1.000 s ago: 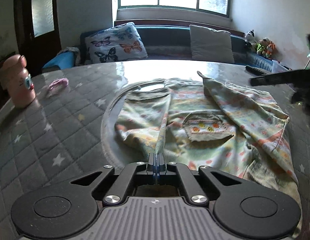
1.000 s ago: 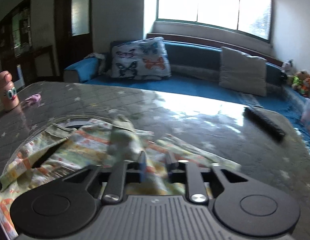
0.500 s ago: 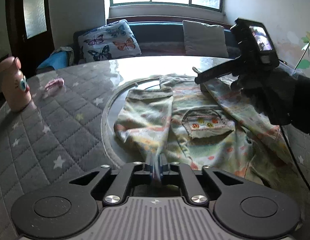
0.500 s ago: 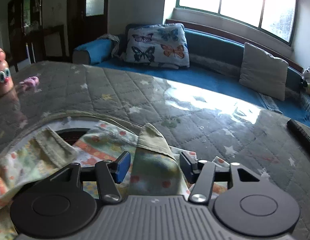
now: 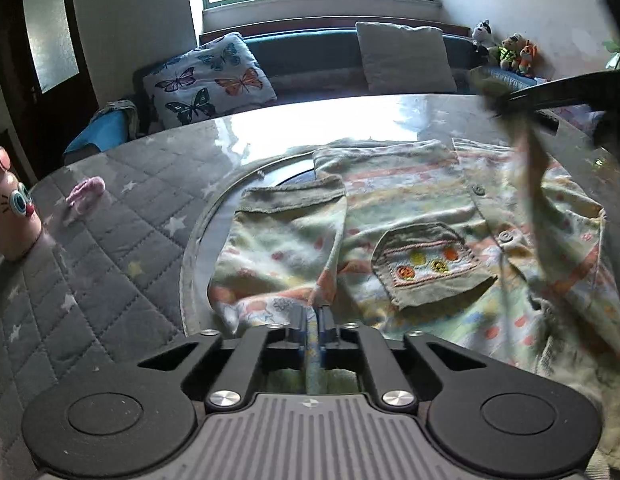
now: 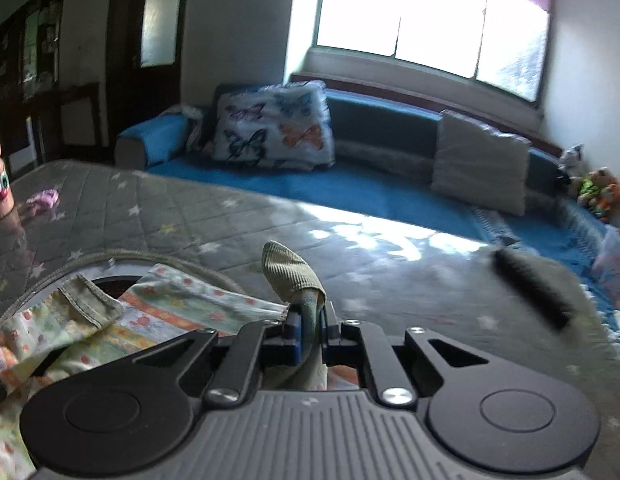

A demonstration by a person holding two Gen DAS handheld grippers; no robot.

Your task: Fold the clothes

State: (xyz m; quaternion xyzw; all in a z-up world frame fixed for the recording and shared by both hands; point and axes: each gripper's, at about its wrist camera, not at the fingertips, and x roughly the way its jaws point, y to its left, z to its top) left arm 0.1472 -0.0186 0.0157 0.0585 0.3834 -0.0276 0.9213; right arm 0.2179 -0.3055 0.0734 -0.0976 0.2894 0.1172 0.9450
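Note:
A small pale shirt point(image 5: 409, 208) with coloured stripes, dots and a chest pocket point(image 5: 429, 268) lies spread on the quilted grey table. Its left sleeve point(image 5: 286, 248) is folded over the body. My left gripper point(image 5: 313, 316) is shut on the shirt's near edge. My right gripper point(image 6: 310, 320) is shut on the shirt's green ribbed sleeve cuff point(image 6: 292, 276) and holds it lifted above the table. It also shows in the left wrist view point(image 5: 505, 108) at the upper right, blurred, with cloth hanging from it.
A pink finger-shaped toy with eyes point(image 5: 10, 208) and a small pink item point(image 5: 86, 192) sit at the table's left. A black remote point(image 6: 533, 292) lies at the right. A blue sofa with a butterfly pillow point(image 6: 270, 128) stands behind.
My right gripper has closed on the sleeve cuff and lifted it up and to the right. My left gripper still holds the near edge.

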